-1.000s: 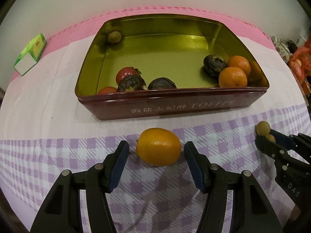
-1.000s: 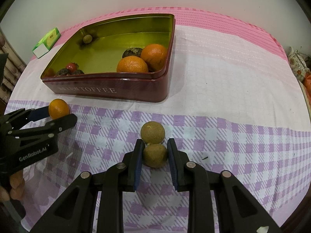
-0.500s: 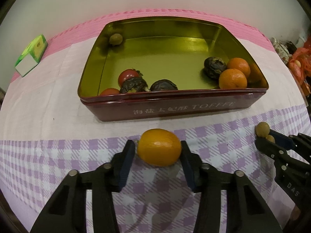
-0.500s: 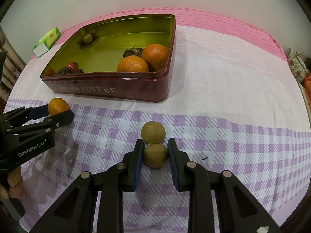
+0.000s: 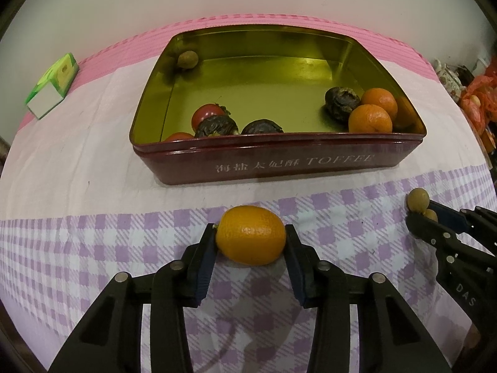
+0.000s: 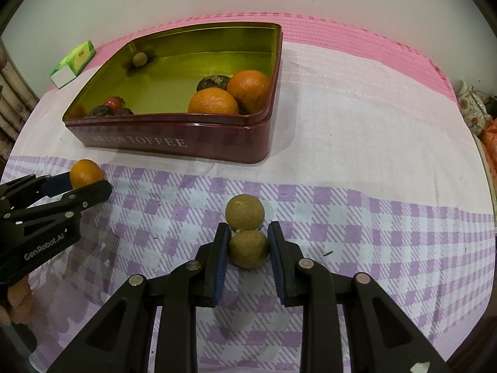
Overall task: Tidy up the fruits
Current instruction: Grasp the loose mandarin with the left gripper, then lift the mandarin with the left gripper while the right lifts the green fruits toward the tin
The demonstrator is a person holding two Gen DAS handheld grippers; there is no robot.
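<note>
Checked cloth point(image 6: 357, 205), red tin point(image 5: 279, 163) behind.
Left gripper point(image 5: 251, 244) clamped an orange point(image 5: 251, 234); right gripper point(image 6: 248, 244) apparently pinched a longan point(image 6: 248, 248).

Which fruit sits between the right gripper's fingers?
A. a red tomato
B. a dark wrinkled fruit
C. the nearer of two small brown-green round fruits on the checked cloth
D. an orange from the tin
C: the right gripper is shut on the nearer brown-green fruit, with the second one touching it just beyond the fingertips.
</note>
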